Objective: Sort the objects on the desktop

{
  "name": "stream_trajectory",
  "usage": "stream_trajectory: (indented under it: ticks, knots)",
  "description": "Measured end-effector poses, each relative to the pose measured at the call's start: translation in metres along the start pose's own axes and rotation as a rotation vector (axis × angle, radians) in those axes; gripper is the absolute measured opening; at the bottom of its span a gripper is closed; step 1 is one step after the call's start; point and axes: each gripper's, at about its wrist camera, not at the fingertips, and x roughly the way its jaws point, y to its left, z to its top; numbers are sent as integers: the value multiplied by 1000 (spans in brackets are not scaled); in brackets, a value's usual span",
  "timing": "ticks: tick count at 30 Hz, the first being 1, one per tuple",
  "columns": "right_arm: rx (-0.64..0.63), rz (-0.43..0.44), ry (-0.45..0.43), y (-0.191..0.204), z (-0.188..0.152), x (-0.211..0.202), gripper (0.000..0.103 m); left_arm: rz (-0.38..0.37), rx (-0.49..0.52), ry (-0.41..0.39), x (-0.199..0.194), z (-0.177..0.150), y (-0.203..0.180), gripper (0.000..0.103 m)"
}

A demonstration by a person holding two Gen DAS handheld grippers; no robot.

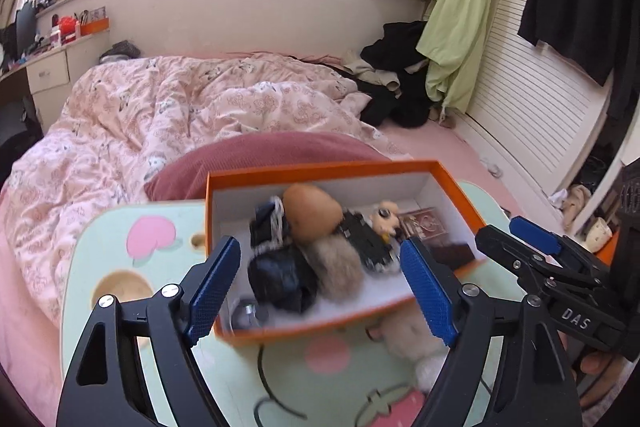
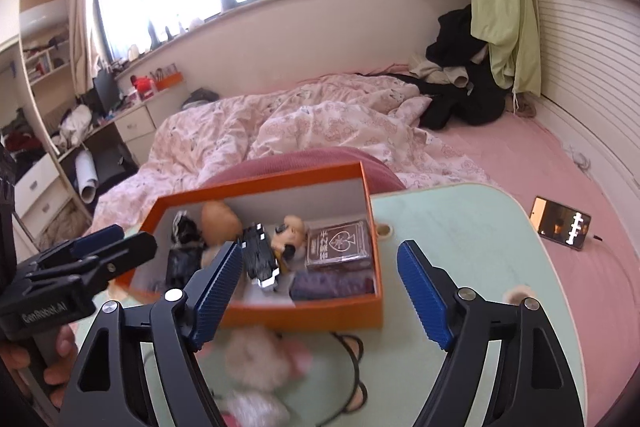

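Plush toy [image 2: 256, 355] lies before the orange box [image 2: 304, 313]; your left gripper [image 1: 320, 291] and right gripper [image 2: 320, 295] stand wide, empty, above it.

Box [image 2: 304, 315] on table [image 2: 460, 227] w/ card deck [image 2: 340, 245] inside; plush [image 2: 260, 351] in front.

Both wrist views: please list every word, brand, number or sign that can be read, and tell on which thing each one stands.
"DAS": white letters on the black body of the right gripper, seen in the left wrist view.
"GenRobot.AI": white letters on the body of the left gripper, seen in the right wrist view.
A spade sign: on the dark red card box in the orange box; its small characters are too blurred to read.
The phone screen: too small to read.
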Motion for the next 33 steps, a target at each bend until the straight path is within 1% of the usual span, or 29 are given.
stream_trajectory:
  ticks: [6, 9, 12, 14, 15, 16, 17, 18, 19, 22, 25, 33]
  knots:
    - [-30, -50, 59, -16, -51, -30, 84, 11, 0, 53, -21, -52, -9, 82]
    - [-53, -88, 96, -22, -76, -35, 84, 33, -15, 105, -15, -76, -11, 82]
    - [-67, -110, 138, -22, -88, -26, 84, 53, -13, 156, -2, -91, -14, 82]
    - [-58, -113, 175, -21, -92, -16, 84, 91, -3, 183, 7, -95, -14, 82]
    - [-60, -114, 206, -20, -94, -9, 86, 109, 1, 195, 11, -97, -15, 82]
    - [-74, -129, 217, -18, -96, -6, 89, 122, 13, 195, 12, -99, -17, 82]
    - [-83, -140, 223, -16, -96, -5, 97, 132, 25, 195, 13, -100, -20, 83]
    - [-86, -145, 232, -15, -97, -4, 103, 140, 36, 194, 13, -101, -22, 83]
    - [-92, -151, 237, -14, -98, -3, 103, 146, 47, 195, 14, -102, -24, 86]
    - [-118, -165, 245, -10, -100, -2, 103, 154, 113, 210, 22, -107, -34, 103]
    - [-117, -161, 244, -9, -102, -4, 103, 139, 122, 204, 21, -108, -35, 103]
    - [-128, -152, 247, -8, -103, -2, 103, 135, 126, 197, 19, -112, -36, 103]
